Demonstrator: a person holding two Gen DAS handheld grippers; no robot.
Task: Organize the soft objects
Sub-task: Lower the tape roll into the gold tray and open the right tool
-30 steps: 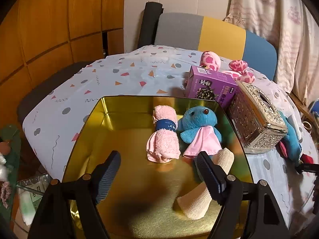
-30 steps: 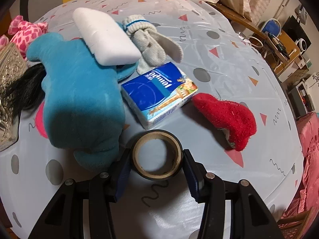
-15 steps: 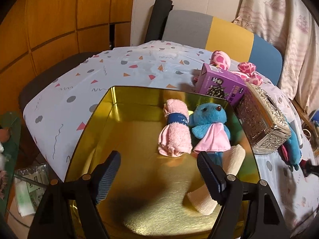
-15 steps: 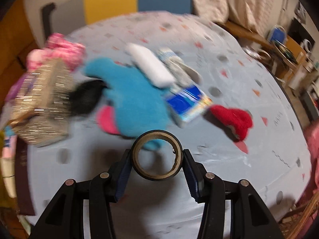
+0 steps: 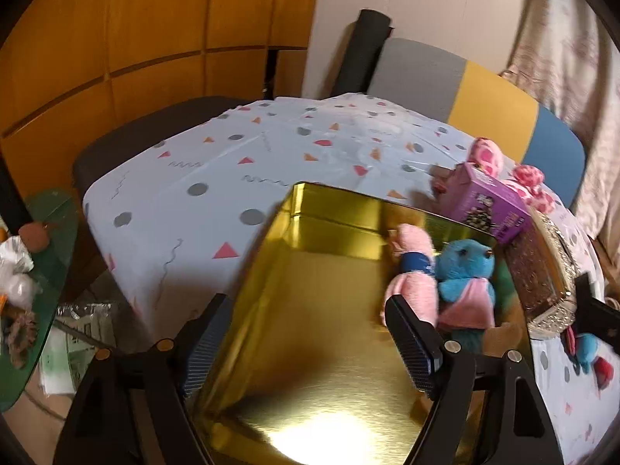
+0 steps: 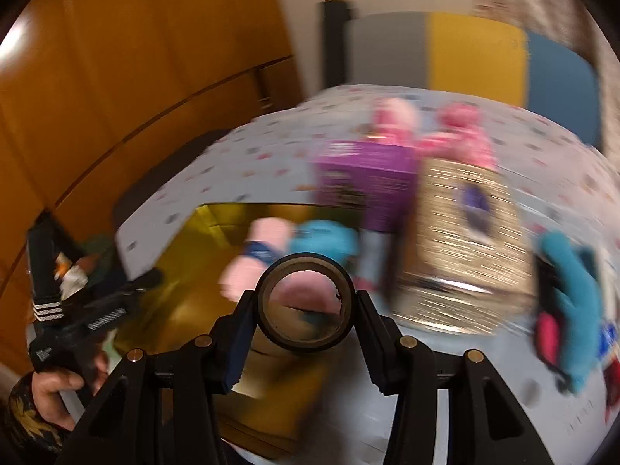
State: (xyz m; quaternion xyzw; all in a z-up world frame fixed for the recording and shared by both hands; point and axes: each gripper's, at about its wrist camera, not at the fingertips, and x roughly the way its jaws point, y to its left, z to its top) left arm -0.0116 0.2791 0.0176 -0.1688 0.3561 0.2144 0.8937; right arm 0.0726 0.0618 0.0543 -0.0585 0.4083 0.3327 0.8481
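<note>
A gold tin (image 5: 329, 213) lies open on the patterned tablecloth. Inside it at the far right are a rolled pink towel (image 5: 410, 283), a small blue plush (image 5: 465, 267) and a beige roll (image 5: 503, 333). My left gripper (image 5: 304, 310) hangs over the tin's left half. Its jaws are opening, with nothing between them. My right gripper (image 6: 305, 302) is shut on a brown tape roll (image 6: 306, 343), held above the tin's (image 6: 186, 283) near right corner. The right wrist view is blurred. A large blue plush (image 6: 569, 290) lies at the right.
A purple box (image 5: 484, 201), an ornate silver tissue box (image 5: 542, 271) and a pink spotted plush (image 5: 488, 151) crowd the tin's right side. A hand (image 6: 58, 387) holds the left gripper's handle. A chair back stands behind the table, and a green side table sits low at the left.
My right gripper has swung left and upward with the tape roll, from the pile of plush and tissue packs to the tin. My left gripper has drifted left over the tin.
</note>
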